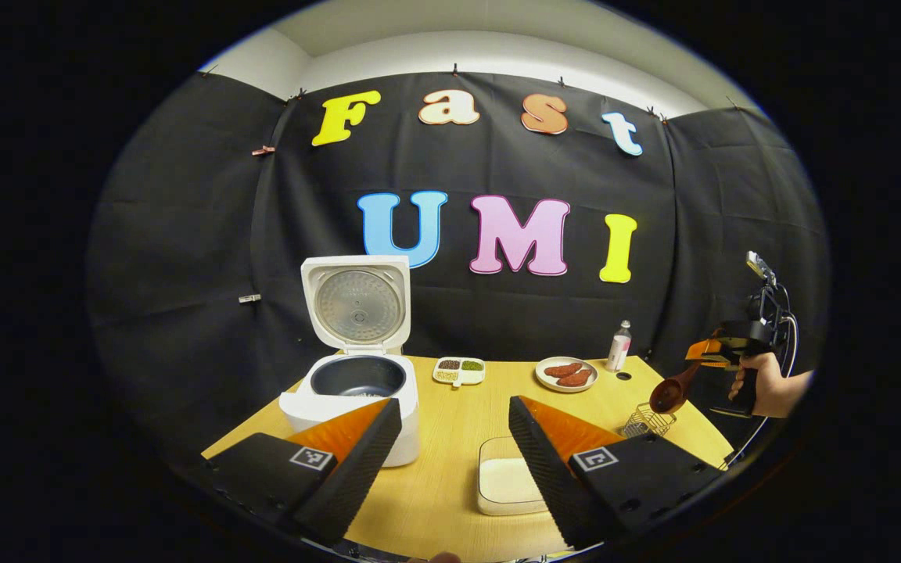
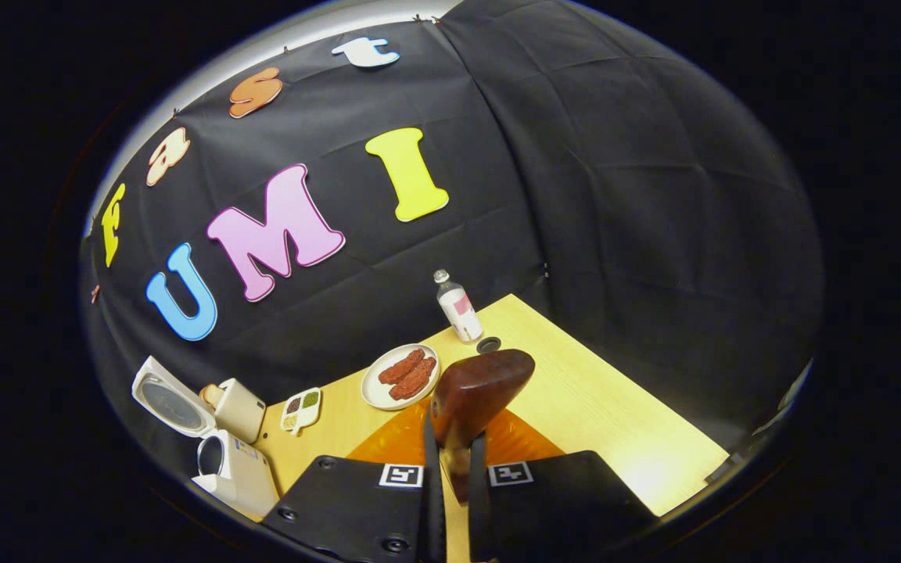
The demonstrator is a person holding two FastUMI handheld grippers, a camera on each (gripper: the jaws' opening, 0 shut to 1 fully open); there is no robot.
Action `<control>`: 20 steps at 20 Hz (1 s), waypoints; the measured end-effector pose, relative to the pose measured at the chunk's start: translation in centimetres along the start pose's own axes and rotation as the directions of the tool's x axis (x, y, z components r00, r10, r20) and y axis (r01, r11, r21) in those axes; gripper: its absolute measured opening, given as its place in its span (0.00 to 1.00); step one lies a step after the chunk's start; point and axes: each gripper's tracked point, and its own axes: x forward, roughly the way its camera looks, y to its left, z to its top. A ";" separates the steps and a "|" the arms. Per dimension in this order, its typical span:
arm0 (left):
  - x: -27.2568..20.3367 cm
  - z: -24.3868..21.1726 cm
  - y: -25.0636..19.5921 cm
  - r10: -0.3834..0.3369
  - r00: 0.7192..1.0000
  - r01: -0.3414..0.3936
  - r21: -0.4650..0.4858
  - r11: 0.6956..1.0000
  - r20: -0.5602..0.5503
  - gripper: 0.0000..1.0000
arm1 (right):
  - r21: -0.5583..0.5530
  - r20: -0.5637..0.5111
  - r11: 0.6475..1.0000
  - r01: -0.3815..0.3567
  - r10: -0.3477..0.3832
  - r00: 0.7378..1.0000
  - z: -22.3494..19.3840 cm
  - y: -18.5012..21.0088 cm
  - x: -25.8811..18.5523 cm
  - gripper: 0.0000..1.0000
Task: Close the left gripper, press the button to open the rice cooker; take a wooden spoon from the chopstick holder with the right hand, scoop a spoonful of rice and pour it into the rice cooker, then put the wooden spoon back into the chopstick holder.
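Between the right gripper's [image 2: 455, 469] two fingers sits the handle of the wooden spoon [image 2: 475, 395], clamped from both sides, with its dark, glossy bowl tilted up ahead of them. Seen from the left gripper view, that same spoon hangs bowl-down just above the wire chopstick holder [image 1: 648, 421] at the table's [image 1: 450, 493] right edge, so the taking step looks finished and the scooping step is in hand. The left gripper [image 1: 454, 457] hovers low over the near table edge, its fingers spread well apart and holding nothing.

The rice cooker [image 1: 357, 391] stands at the left with its lid up and its dark inner pot exposed, so the button press seems done. A shallow white dish of rice [image 1: 507, 481] lies between the left gripper's fingers in that view, near the cooker. The next move likely calls for carrying the spoon leftward and dipping its bowl into that rice, keeping it level afterward.
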 end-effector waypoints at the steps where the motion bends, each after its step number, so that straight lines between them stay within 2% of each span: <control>1: 0.0 -0.3 0.9 -0.002 1.000 0.002 -0.013 1.000 -0.001 0.95 | -0.001 0.007 1.000 -0.002 0.002 1.000 0.1 0.6 -0.7 0.16; 5: -0.5 -1.5 4.8 0.004 1.000 -0.004 -0.066 0.998 -0.009 0.95 | 0.004 0.024 1.000 -0.017 0.017 1.000 -0.1 3.4 -4.0 0.16; 10: -0.8 -3.3 10.4 0.030 0.999 -0.031 -0.058 0.998 -0.025 0.95 | 0.005 0.012 0.998 -0.061 0.061 0.998 -2.0 7.7 -7.1 0.16; 20: -0.6 -6.3 16.8 0.034 0.997 -0.041 -0.094 0.995 -0.066 0.95 | -0.072 -0.085 0.988 -0.136 0.130 0.988 -10.7 15.1 -8.7 0.16</control>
